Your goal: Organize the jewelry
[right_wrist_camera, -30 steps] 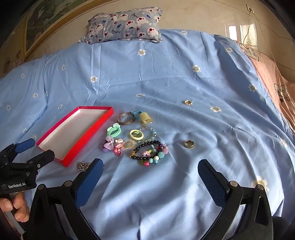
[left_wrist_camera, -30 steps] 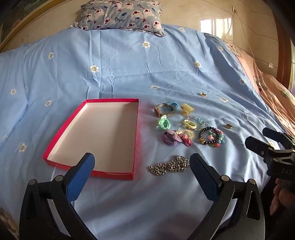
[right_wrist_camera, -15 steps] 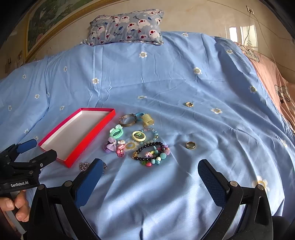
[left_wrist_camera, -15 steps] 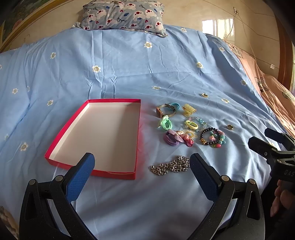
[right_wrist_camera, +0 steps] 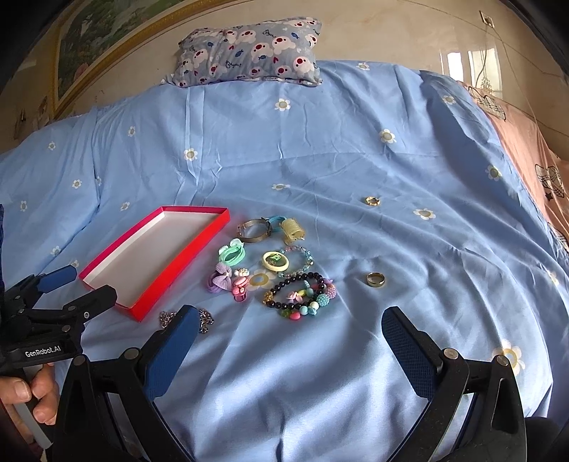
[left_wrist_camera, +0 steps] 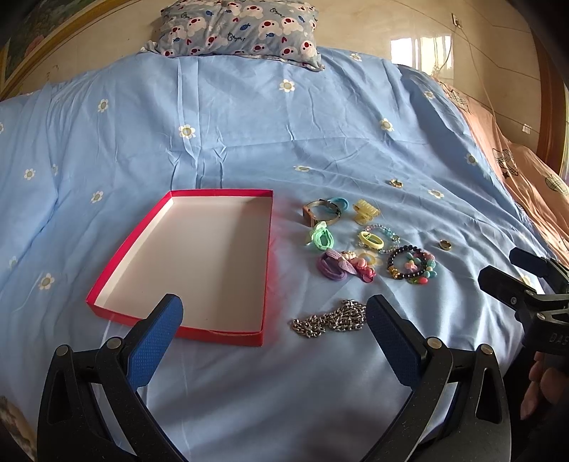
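An empty red box (left_wrist_camera: 199, 263) (right_wrist_camera: 149, 256) with a white inside lies on the blue bedsheet. Right of it sits a cluster of jewelry: a metal bangle (left_wrist_camera: 322, 211), green hair ties (left_wrist_camera: 320, 238), a purple bow (left_wrist_camera: 332, 266), a beaded bracelet (left_wrist_camera: 410, 266) (right_wrist_camera: 302, 293) and a yellow claw clip (left_wrist_camera: 366, 211). A silver chain (left_wrist_camera: 329, 320) lies nearest my left gripper (left_wrist_camera: 274, 330), which is open and holds nothing. Two rings (right_wrist_camera: 376, 279) (right_wrist_camera: 371, 201) lie apart to the right. My right gripper (right_wrist_camera: 288, 341) is open and holds nothing, short of the bracelet.
A patterned pillow (left_wrist_camera: 238, 28) rests at the head of the bed against the wall. A pink blanket (right_wrist_camera: 526, 156) covers the right side. A hand (right_wrist_camera: 21, 394) holds the left gripper's handle at the left edge of the right wrist view.
Both grippers have drawn back and lifted a little, so the box and jewelry sit slightly lower in both views. Nothing on the bed has moved.
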